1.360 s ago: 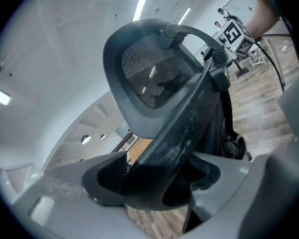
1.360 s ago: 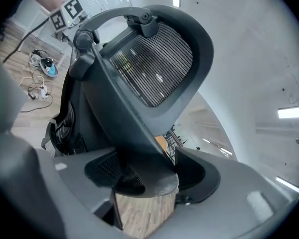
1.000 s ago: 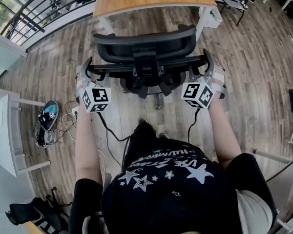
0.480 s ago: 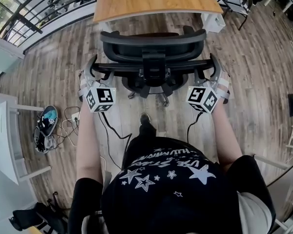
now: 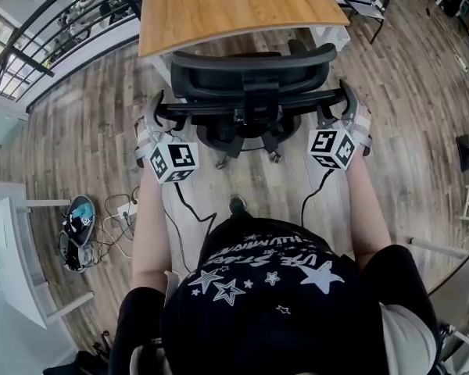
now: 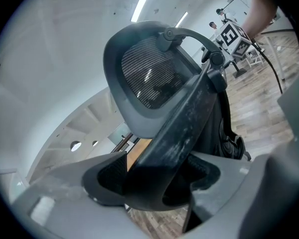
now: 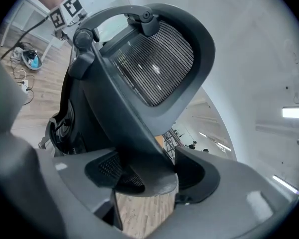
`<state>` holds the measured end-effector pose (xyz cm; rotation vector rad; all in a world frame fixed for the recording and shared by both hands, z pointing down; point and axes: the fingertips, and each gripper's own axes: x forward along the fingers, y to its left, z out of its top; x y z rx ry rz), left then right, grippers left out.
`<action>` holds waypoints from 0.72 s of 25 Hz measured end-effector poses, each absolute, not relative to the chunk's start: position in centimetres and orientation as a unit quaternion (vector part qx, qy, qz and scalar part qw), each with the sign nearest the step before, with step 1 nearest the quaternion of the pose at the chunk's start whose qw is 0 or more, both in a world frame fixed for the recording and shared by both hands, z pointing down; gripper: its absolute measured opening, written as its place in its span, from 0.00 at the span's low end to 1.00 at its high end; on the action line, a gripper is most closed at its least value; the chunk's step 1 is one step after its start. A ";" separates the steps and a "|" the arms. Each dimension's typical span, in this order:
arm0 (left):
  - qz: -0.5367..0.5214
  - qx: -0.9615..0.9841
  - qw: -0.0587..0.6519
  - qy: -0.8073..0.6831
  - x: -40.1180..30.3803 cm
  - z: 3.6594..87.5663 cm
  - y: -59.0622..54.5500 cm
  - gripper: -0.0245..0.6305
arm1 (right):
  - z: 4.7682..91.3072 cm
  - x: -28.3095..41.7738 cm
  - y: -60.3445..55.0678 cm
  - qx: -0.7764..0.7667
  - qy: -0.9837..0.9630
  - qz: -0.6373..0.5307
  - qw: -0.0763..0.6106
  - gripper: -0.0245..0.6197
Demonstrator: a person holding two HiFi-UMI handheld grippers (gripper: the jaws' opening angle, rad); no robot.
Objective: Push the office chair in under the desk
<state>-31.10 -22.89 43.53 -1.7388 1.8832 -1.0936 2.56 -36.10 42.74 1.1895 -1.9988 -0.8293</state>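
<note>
The left gripper (image 5: 155, 112) is clamped on one end of the back frame of the black mesh-backed office chair (image 5: 250, 69), and the right gripper (image 5: 348, 106) on the other end. The chair sits at the edge of the light wooden desk (image 5: 234, 2), not yet tucked in. Mid-push, I'd say; next comes an even shove straight ahead.

bright even light from ceiling strips (image 6: 142, 4), soft shadows, heavy fisheye bending, black vignetted corners

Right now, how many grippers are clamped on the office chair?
2. The left gripper holds the left end of the office chair's back bar; the right gripper holds its right end. Neither is hidden.
</note>
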 end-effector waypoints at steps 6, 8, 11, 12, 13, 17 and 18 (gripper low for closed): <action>-0.386 -0.621 0.181 0.657 -31.9 43.3 -27.3 0.56 | 42.6 1.8 -40.2 0.478 -0.748 -0.303 0.348 0.52; -0.387 -0.620 0.188 0.656 -32.2 43.1 -28.7 0.56 | 42.4 1.5 -41.7 0.484 -0.744 -0.301 0.350 0.52; -0.385 -0.622 0.198 0.653 -32.2 43.0 -30.1 0.56 | 42.5 1.4 -43.3 0.490 -0.739 -0.296 0.355 0.52; -0.384 -0.624 0.199 0.651 -32.3 42.9 -30.8 0.56 | 42.4 1.3 -44.0 0.491 -0.738 -0.294 0.358 0.52; -0.382 -0.626 0.198 0.650 -32.5 42.7 -31.5 0.56 | 42.4 1.1 -44.8 0.492 -0.736 -0.292 0.362 0.52; -0.381 -0.629 0.192 0.650 -33.2 42.8 -33.8 0.56 | 42.6 0.3 -47.5 0.489 -0.729 -0.289 0.382 0.52; -0.381 -0.628 0.194 0.651 -33.3 42.8 -34.3 0.56 | 42.6 0.1 -48.1 0.490 -0.728 -0.289 0.383 0.52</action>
